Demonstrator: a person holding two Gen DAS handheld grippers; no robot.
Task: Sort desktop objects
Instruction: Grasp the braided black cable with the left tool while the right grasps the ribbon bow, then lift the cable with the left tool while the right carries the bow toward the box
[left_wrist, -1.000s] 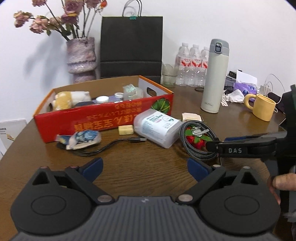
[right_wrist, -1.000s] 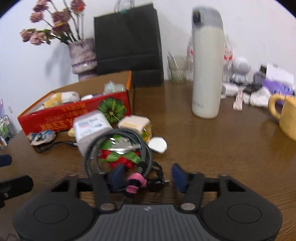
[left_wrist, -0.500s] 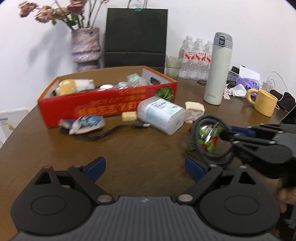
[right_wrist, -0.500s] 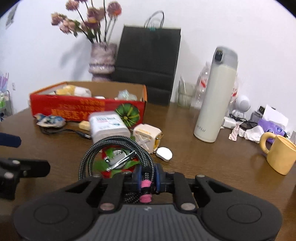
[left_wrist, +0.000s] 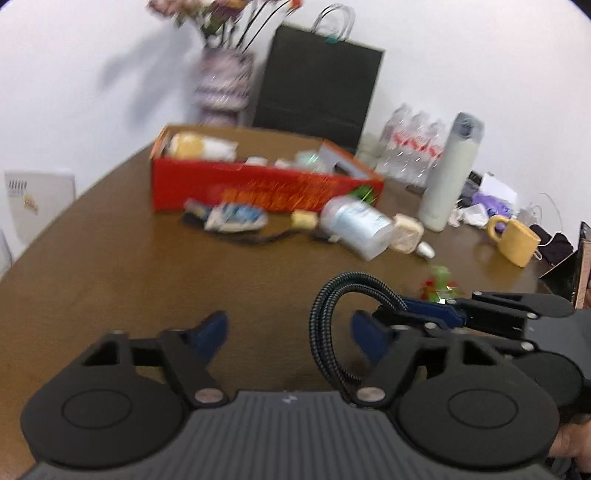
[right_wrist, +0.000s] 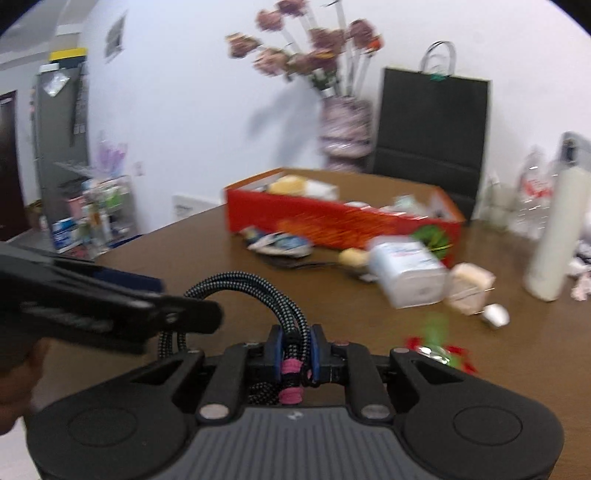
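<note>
While the right gripper (right_wrist: 293, 352) clamps its blue pads (right_wrist: 277, 350) tight on the coiled braided cable (right_wrist: 255, 291), the bundle is lifted off the wooden table (left_wrist: 129, 266), w/ the loop arching up & fwd from the pads. A pink tie (right_wrist: 290, 369) binds the coil right at the pinch point. In the left wrist view the cable's loop (left_wrist: 332, 314) stands between the left gripper's two blue fingertips, closer to the right-hand one. Left gripper (left_wrist: 288, 328) has just been closing, jaws approx half apart; its pads (left_wrist: 210, 332) don't press on the cable as far as I can see, so it's open around it, not gripping.

Both views are motion-blurred. In the right wrist view one finger of the left gripper (right_wrist: 110, 306) crosses in from the left edge, in front of part of the coil.

Further back on the table: a red cardboard box (left_wrist: 258, 188) holding assorted small items, too blurred to ID. Just in front of it lie a crumpled snack packet (left_wrist: 236, 218), a thin black cord (left_wrist: 258, 238), a small yellow block (left_wrist: 304, 220), a white tub on its side (left_wrist: 356, 225) & a beige cube-ish item (left_wrist: 408, 232) touching the tub. A small white oval thing (left_wrist: 424, 250) sits near that. A red/green wrapper (left_wrist: 439, 284) lies on the table just beyond the right gripper.

Right side: a cream thermos (left_wrist: 450, 177) upright, water bottles (left_wrist: 410, 147) behind it, a yellow mug (left_wrist: 513, 240) nearer the edge. At the back wall: a black paper bag (left_wrist: 317, 81) & a vase of dried flowers (left_wrist: 225, 85).
</note>
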